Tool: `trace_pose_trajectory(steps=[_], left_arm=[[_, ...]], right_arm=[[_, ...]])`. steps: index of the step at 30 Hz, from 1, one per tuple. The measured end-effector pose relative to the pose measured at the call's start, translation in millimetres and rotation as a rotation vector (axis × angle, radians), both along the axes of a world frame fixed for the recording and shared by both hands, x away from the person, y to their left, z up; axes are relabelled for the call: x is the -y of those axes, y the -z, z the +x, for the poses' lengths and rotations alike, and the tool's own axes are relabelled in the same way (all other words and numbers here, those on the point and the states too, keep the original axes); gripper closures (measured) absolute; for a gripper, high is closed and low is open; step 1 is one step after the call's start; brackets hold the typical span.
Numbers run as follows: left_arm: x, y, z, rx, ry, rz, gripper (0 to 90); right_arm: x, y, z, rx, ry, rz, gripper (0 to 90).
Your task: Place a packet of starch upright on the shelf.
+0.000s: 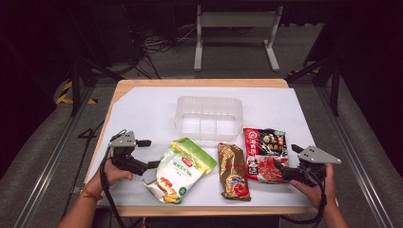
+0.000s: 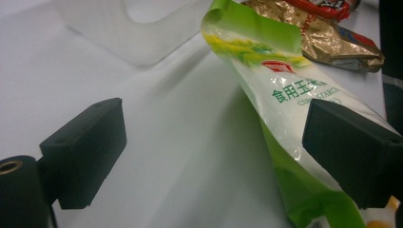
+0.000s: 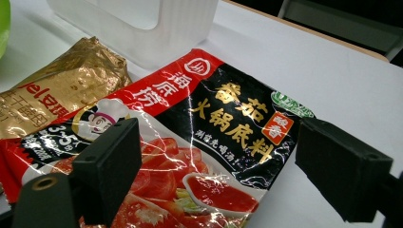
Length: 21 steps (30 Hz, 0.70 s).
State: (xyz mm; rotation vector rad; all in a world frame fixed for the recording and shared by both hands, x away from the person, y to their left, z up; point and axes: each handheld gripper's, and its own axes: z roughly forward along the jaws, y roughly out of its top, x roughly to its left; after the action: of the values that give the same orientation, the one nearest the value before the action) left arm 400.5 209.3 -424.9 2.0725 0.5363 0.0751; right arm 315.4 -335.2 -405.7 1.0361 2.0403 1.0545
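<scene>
My left gripper point(image 1: 153, 154) near surface's left edge, fingers wide open, empty, green starch bag point(image 1: 181, 170) just beside. Right gripper point(image 1: 283, 160) near right edge, fingers spread, empty, over red soup-base packet point(image 1: 264, 152).

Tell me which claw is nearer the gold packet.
Right. The right claw sits beyond the red-black packet beside the gold packet; the left claw sits beyond the green bag.

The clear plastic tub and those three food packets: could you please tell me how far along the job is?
Nothing looks done yet: the clear tub holds nothing. The green-and-white packet, gold packet and red-and-black packet all lie on the white table. In hand: the left gripper, open, is at the green-and-white packet, and the right gripper, open, at the red-and-black one. Any move of packets into the tub remains.
</scene>
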Motion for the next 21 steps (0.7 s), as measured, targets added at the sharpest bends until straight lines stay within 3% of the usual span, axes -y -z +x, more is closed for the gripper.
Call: trace_pose_trajectory(steps=[9, 12, 15, 20, 21], left_arm=[[37.7, -2.3, 30.3, -0.105, 0.082, 0.103, 7.2], [49.8, -1.8, 39.9, -0.113, 0.092, 0.124, 7.7], [59.2, 0.6, 48.5, -0.154, 0.104, 0.141, 7.7], [70.7, 2.0, 55.0, -0.167, 0.119, 0.138, 7.7], [73.9, 4.3, 55.7, -0.185, 0.133, 0.142, 7.7]], right_arm=[[-1.9, 1.3, 1.2, -0.006, -0.015, -0.002, 16.3], [-1.6, 1.9, 1.7, -0.013, -0.016, -0.005, 16.5], [-2.4, 2.2, 1.7, -0.016, -0.019, -0.017, 16.7], [-3.7, 2.7, 1.7, -0.020, -0.027, -0.024, 16.7], [-4.1, 3.0, 1.3, -0.021, -0.027, -0.028, 16.7]])
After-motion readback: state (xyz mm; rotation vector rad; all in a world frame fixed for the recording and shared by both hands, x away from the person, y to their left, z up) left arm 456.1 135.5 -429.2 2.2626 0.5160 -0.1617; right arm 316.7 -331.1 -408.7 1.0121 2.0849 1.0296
